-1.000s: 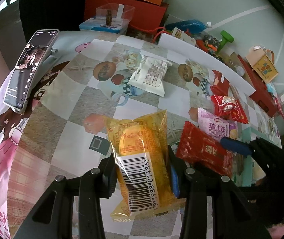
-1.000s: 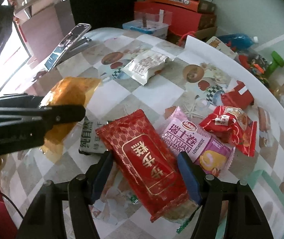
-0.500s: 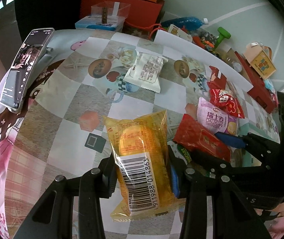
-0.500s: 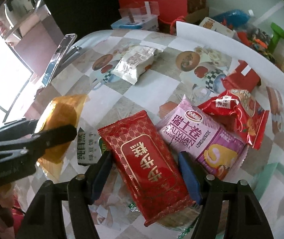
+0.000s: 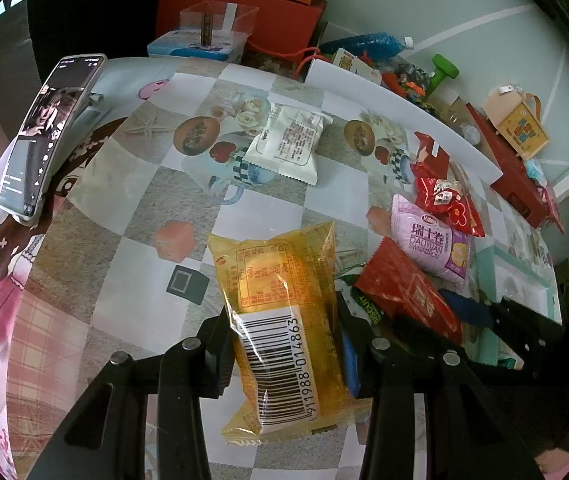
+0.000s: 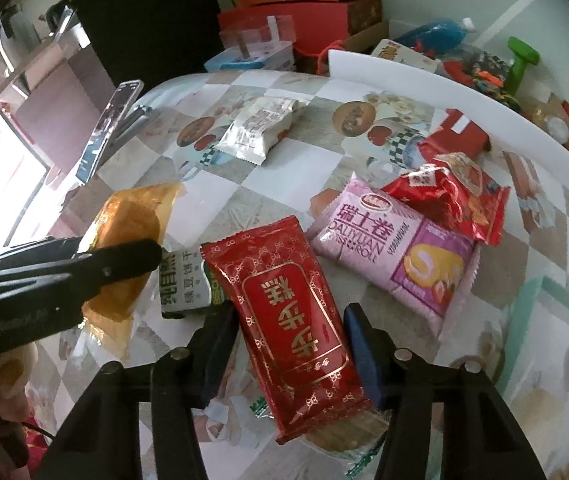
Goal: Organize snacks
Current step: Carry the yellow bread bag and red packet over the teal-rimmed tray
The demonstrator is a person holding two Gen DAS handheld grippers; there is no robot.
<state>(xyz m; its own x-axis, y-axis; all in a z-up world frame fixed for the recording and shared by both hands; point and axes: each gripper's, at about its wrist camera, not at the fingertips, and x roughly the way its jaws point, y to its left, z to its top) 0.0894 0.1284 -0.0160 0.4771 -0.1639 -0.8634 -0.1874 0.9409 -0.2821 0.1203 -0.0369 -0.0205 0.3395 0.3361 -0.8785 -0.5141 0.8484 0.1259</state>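
My left gripper point(image 5: 284, 320) is shut on a yellow cake packet point(image 5: 284, 304) with a barcode, held above the table; it also shows in the right wrist view point(image 6: 124, 240). My right gripper point(image 6: 288, 316) is shut on a red packet with gold characters point(image 6: 288, 308), seen in the left wrist view too point(image 5: 408, 292). On the table lie a pink Swiss roll packet point(image 6: 396, 248), a red crinkled packet point(image 6: 456, 196), a white packet point(image 6: 256, 128) and a green-and-white biscuit packet point(image 6: 184, 280) under the held ones.
A phone on a stand point(image 5: 44, 136) stands at the table's left edge. A white board point(image 5: 400, 108) borders the far right side. Red boxes point(image 5: 240, 12) and clutter lie beyond the table. A teal-rimmed tray point(image 5: 524, 284) lies at the right.
Both grippers keep hold of their packets. The right gripper with the red packet has drawn closer to the left one, and both views have shifted slightly over the table.
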